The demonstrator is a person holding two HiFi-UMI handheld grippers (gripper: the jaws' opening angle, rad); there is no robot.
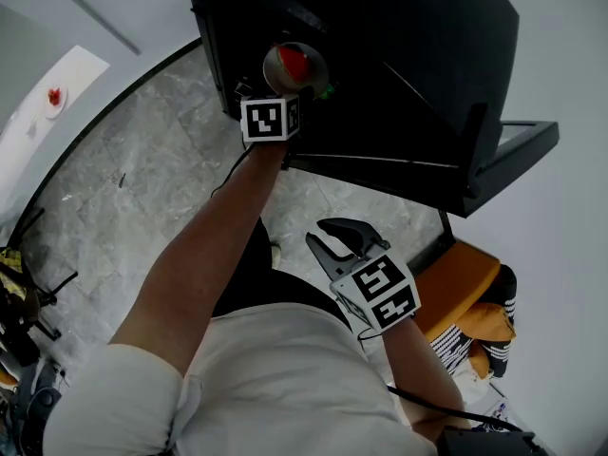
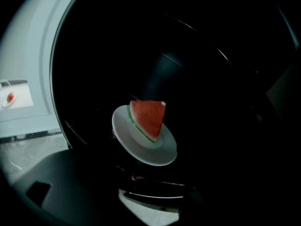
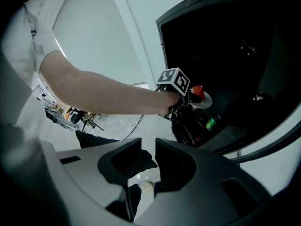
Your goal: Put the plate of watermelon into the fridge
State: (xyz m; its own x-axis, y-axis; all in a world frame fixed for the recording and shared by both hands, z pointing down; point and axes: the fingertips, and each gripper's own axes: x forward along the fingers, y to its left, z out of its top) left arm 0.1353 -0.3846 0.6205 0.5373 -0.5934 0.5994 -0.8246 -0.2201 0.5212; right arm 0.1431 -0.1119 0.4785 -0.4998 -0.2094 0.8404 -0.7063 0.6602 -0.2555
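The head view looks steeply down past the person's white shirt (image 1: 275, 378), with the open black fridge (image 1: 380, 74) farther off at 12 o'clock. The left gripper view sits close inside that dark cabinet, facing the round white plate with a red watermelon wedge (image 2: 143, 138) near centre. The right gripper view looks from lower and farther back, and there fridge and plate lie at 2 o'clock. All three views share them.
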